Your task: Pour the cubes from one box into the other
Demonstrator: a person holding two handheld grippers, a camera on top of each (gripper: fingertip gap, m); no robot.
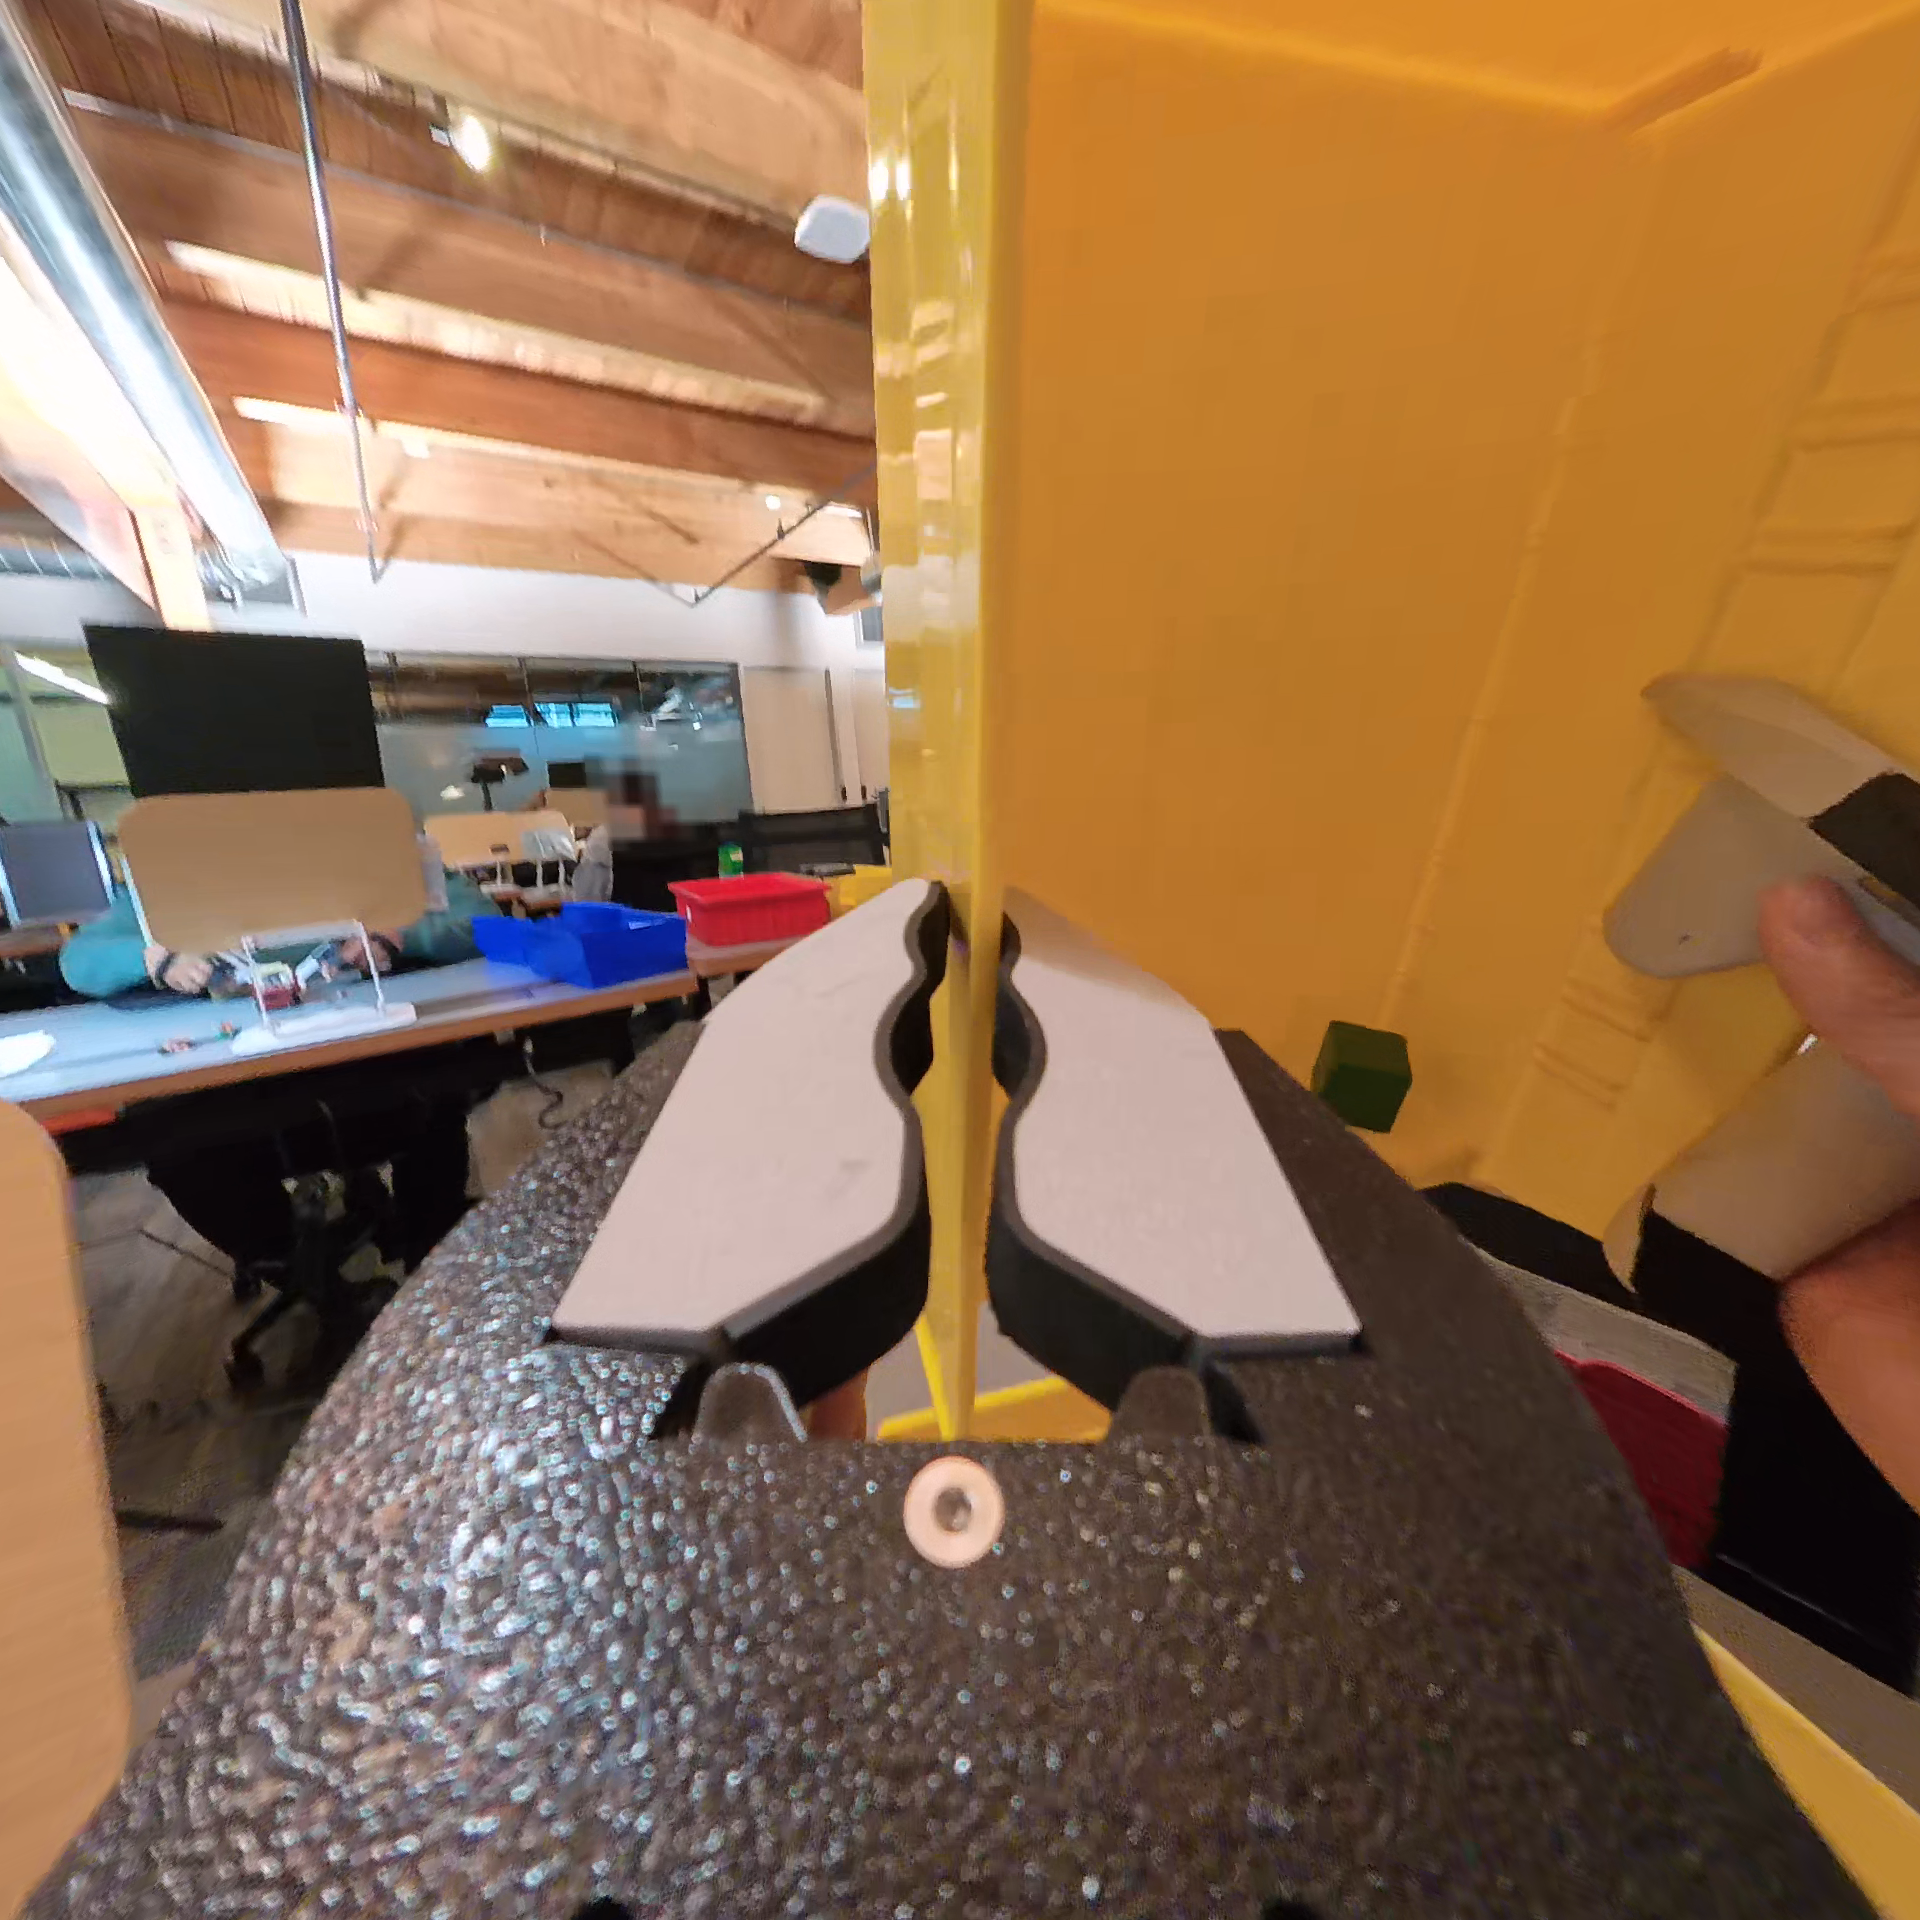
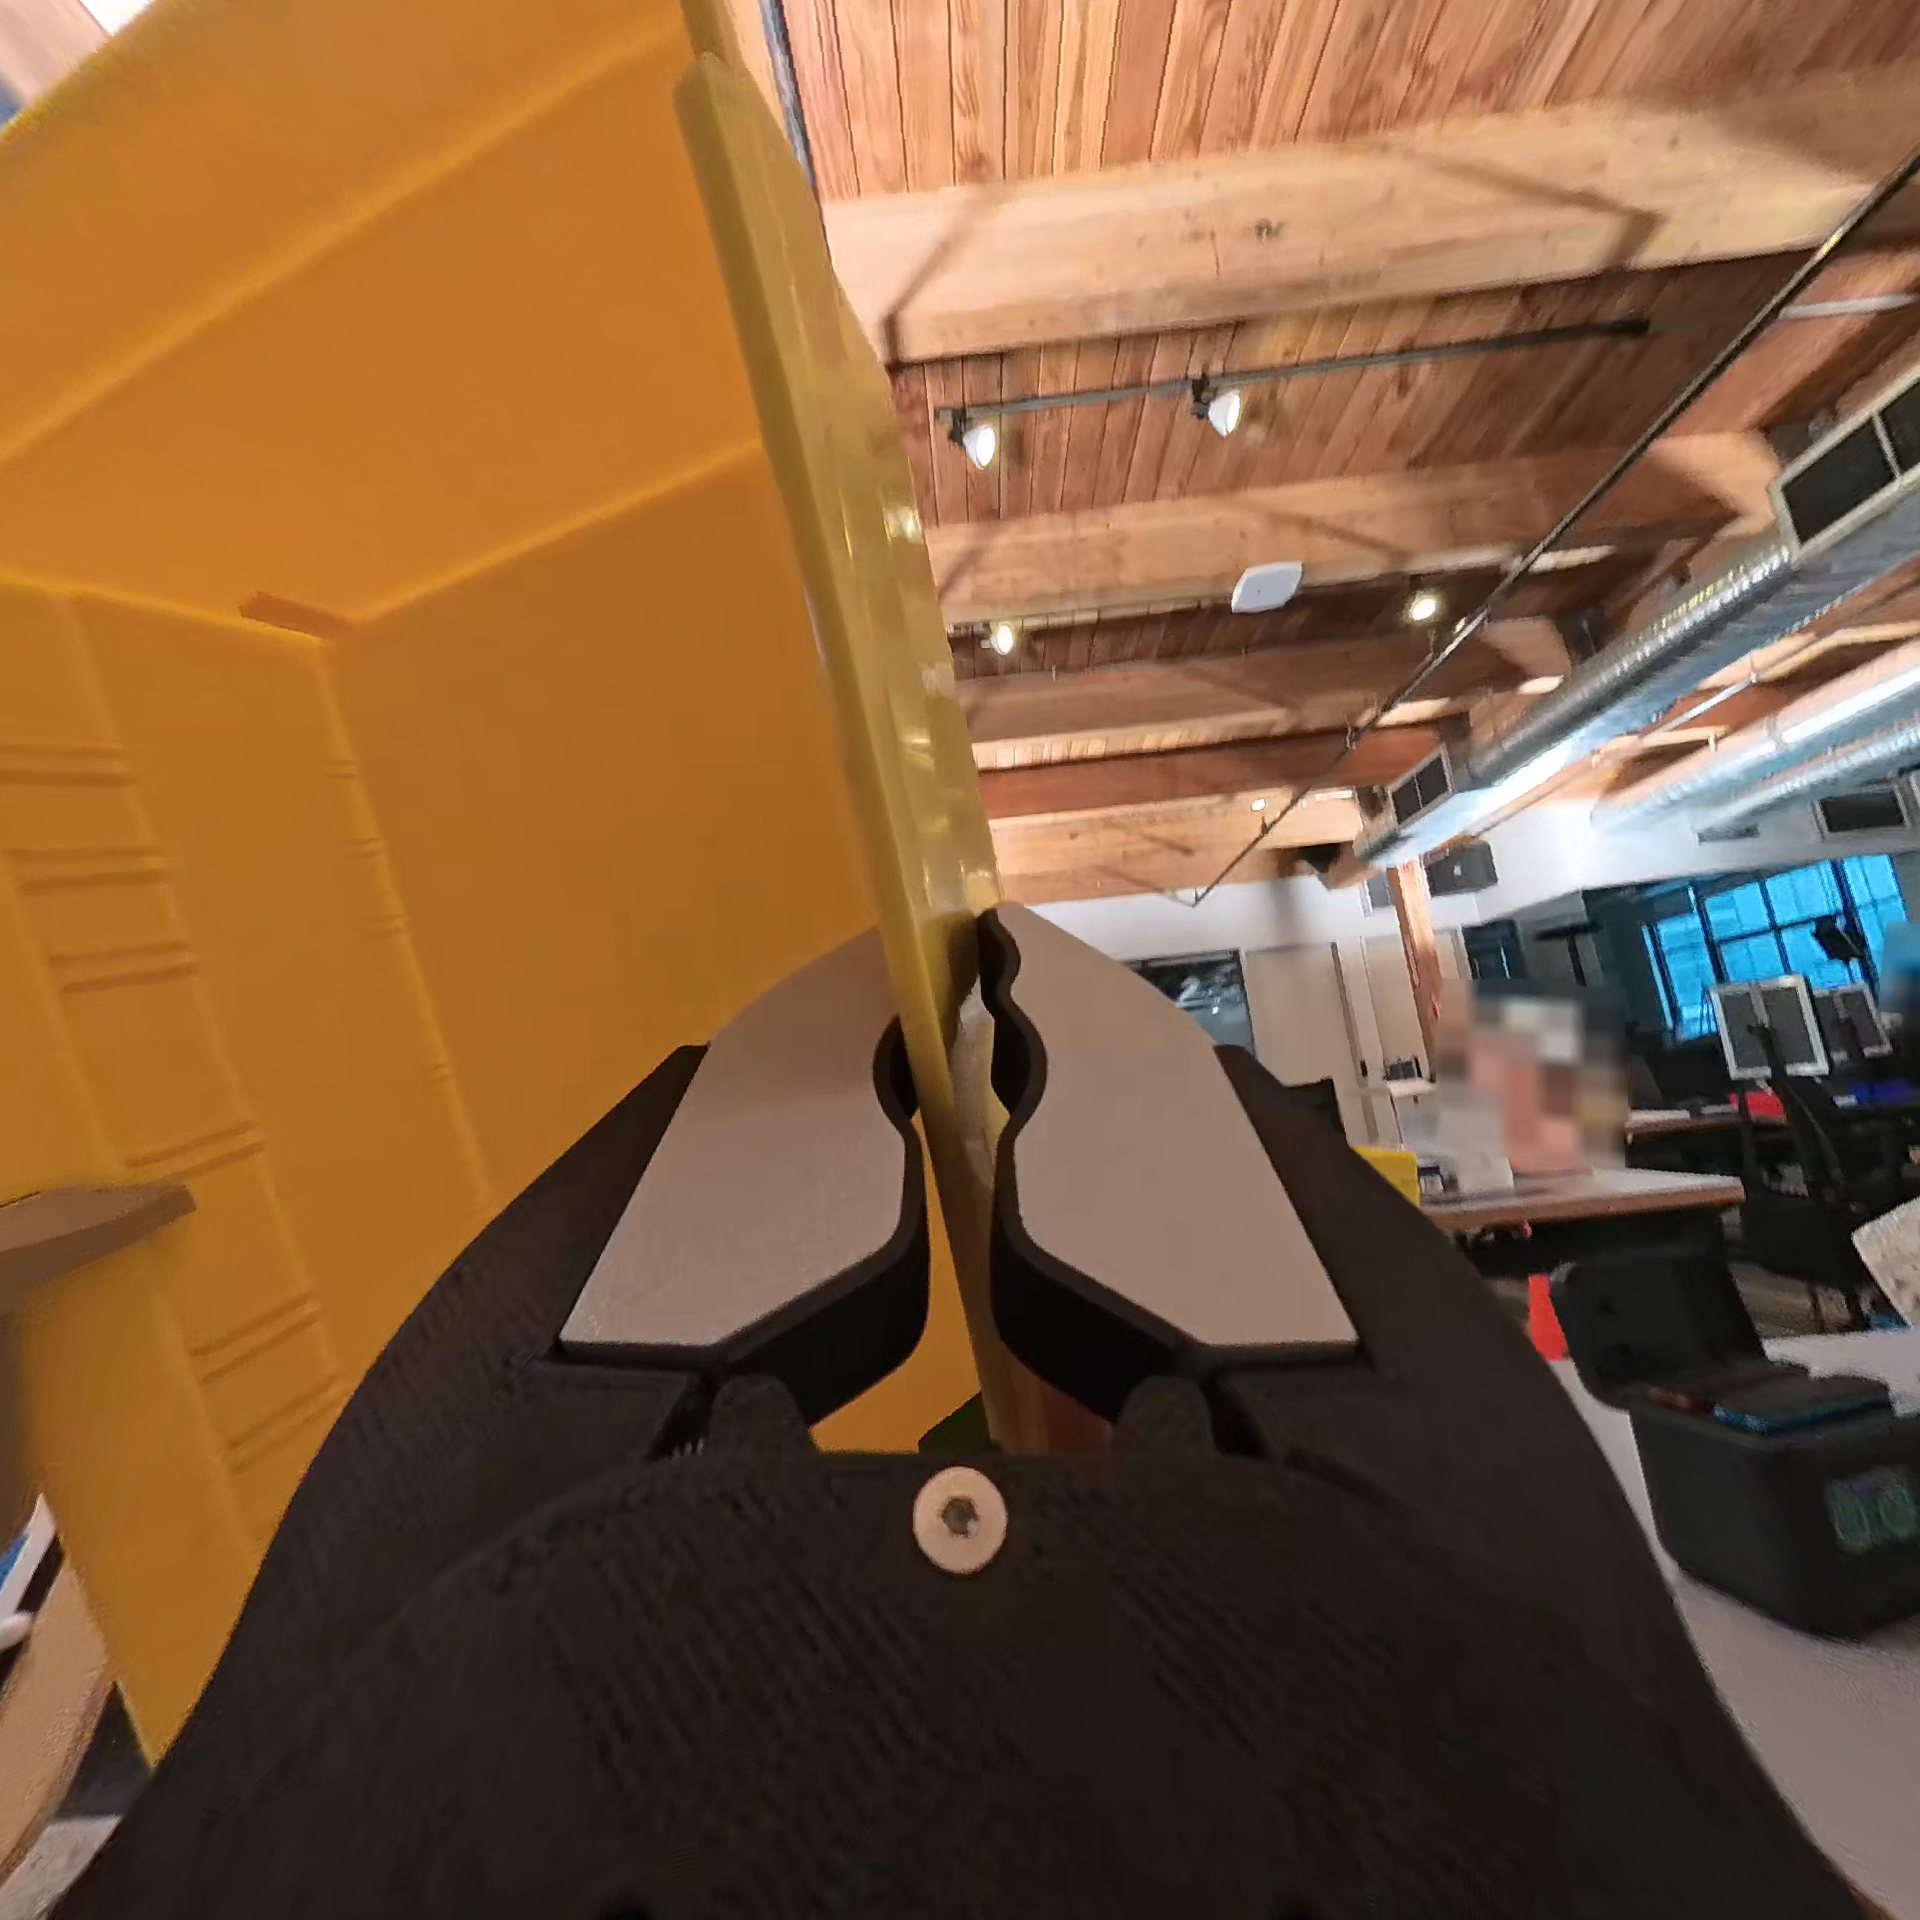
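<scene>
The yellow box (image 1: 1299, 623) is tipped up high, its open inside facing us. One small green cube (image 1: 1361, 1075) sits low against its inner wall.

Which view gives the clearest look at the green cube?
The left wrist view: the green cube sits in plain sight inside the tipped yellow box. The right wrist view shows only a green sliver between the fingers, likely that cube.

Red bin (image 1: 750, 906) beside blue bins (image 1: 592, 940) on a table (image 1: 343, 1023).
</scene>
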